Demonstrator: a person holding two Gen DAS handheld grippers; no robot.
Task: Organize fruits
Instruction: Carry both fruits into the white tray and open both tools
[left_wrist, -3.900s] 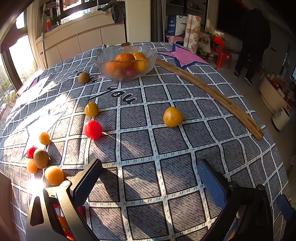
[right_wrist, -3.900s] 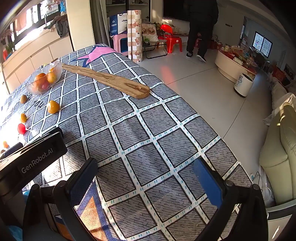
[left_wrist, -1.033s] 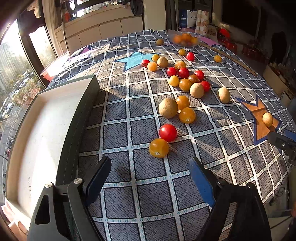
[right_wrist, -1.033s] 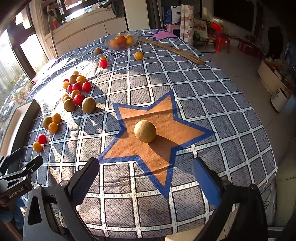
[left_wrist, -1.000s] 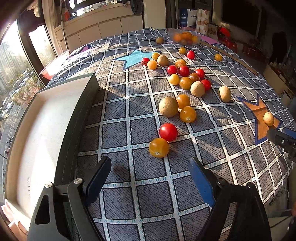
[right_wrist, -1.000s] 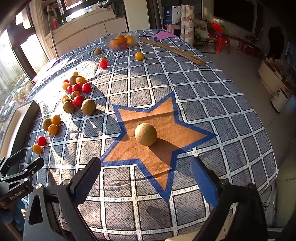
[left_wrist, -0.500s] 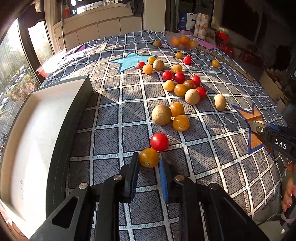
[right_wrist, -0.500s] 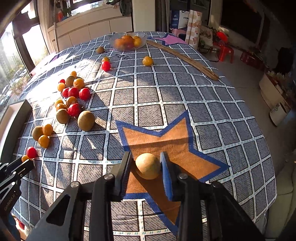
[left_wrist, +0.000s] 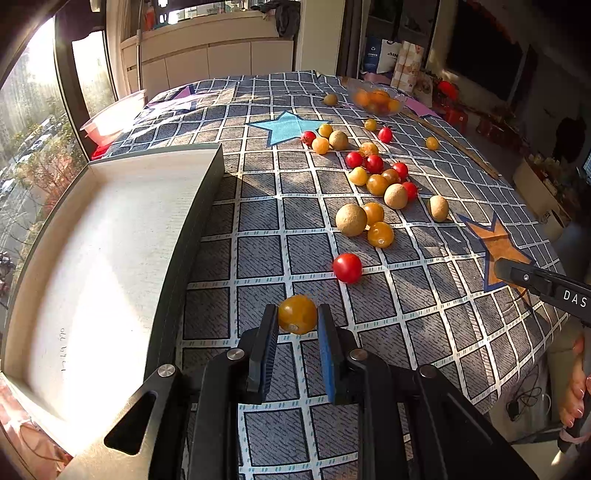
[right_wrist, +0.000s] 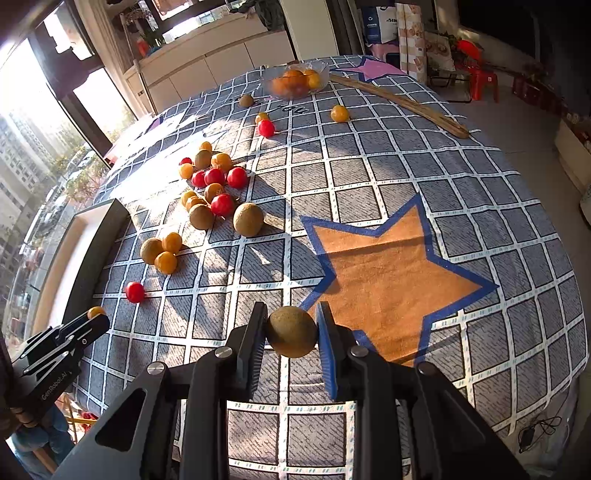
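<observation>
Sunlit checked cloth (left_wrist: 258, 229) now carries less loose fruit: the left gripper (left_wrist: 297, 325) has closed on a yellow tomato (left_wrist: 297, 314), the right gripper (right_wrist: 291, 332) on a brown fruit (right_wrist: 291, 331). Both look lifted. An empty white tray (left_wrist: 92, 258) lies left of the left tongs; a red tomato (left_wrist: 347, 267) sits just ahead, nothing blocking.

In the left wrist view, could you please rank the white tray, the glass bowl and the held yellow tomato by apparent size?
1. white tray
2. glass bowl and yellow tomato look alike; the tomato is much nearer, so I won't rank them.
</observation>
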